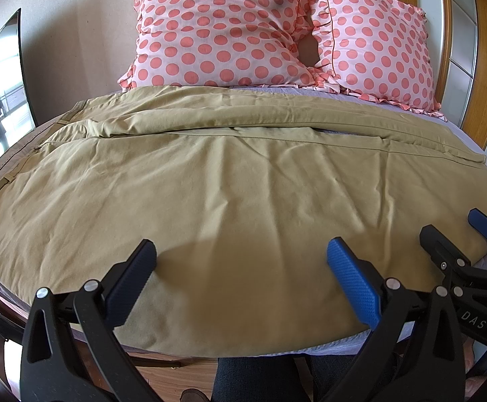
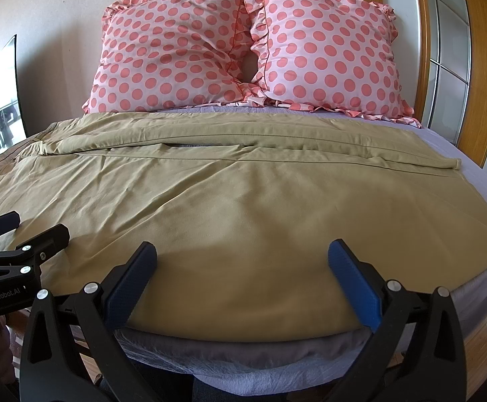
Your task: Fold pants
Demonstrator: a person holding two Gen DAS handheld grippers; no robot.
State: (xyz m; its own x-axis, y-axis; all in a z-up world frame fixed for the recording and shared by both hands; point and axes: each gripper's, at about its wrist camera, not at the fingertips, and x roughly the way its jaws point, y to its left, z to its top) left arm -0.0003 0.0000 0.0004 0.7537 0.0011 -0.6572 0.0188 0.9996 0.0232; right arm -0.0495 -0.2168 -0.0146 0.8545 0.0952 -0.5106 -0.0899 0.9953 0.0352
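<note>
Khaki pants (image 1: 230,184) lie spread flat across the bed, waistband at the left, legs running to the right; they also fill the right wrist view (image 2: 243,201). The far leg is bunched along a long crease. My left gripper (image 1: 241,254) is open and empty, hovering over the pants' near edge. My right gripper (image 2: 242,254) is open and empty, over the near edge further right. The right gripper shows at the right of the left wrist view (image 1: 454,231); the left gripper shows at the left of the right wrist view (image 2: 29,227).
Two pink polka-dot pillows (image 1: 230,30) (image 2: 330,53) lean on the wall at the bed's head. A lavender sheet (image 2: 477,167) covers the mattress. A wooden door frame (image 2: 477,67) stands at the right, wooden floor (image 1: 176,378) below the near bed edge.
</note>
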